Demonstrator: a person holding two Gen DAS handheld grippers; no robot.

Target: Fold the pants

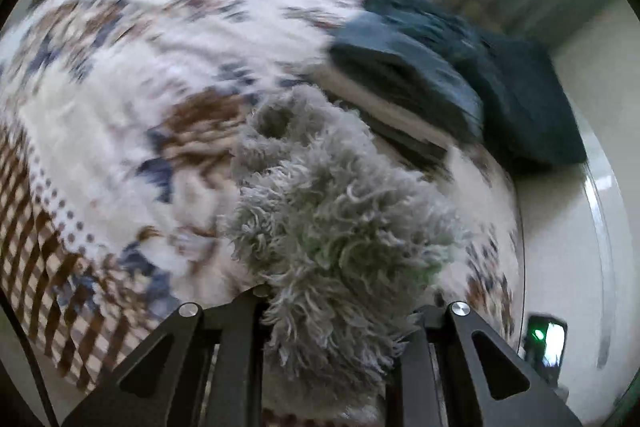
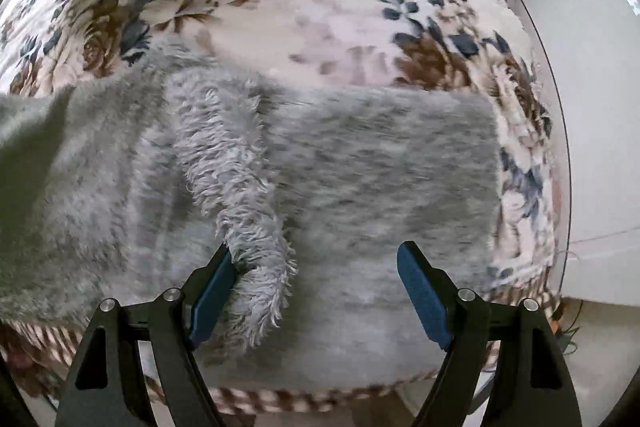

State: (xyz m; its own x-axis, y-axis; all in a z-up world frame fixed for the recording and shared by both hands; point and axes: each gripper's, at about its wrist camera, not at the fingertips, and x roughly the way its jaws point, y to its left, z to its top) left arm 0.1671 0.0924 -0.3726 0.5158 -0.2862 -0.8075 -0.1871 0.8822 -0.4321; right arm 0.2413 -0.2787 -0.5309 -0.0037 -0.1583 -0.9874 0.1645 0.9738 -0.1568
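- We see the grey shaggy pants (image 2: 360, 167) spread across a flower-print blanket (image 2: 320, 7), filling the right wrist view from 9 o'clock to 3 o'clock, one fluffy fold running down toward 6 o'clock.
- Our left tongs (image 1: 332, 311) are nearly closed and clamp a thick bunch of that pile, which hangs close before the lens at 6 o'clock.
- Our right tongs (image 2: 316, 291) stand wide apart above the cloth; the left blue pad (image 2: 212, 303) brushes the fold, but nothing is gripped.
- We judge the pants light, soft and limp: they will sag and drape, and long fibres may slip free.
- So we would pinch a full hem or waistband edge, both layers, not loose fluff.
- A stack of dark folded clothes (image 1: 420, 75) sits at 2 o'clock in the left wrist view.
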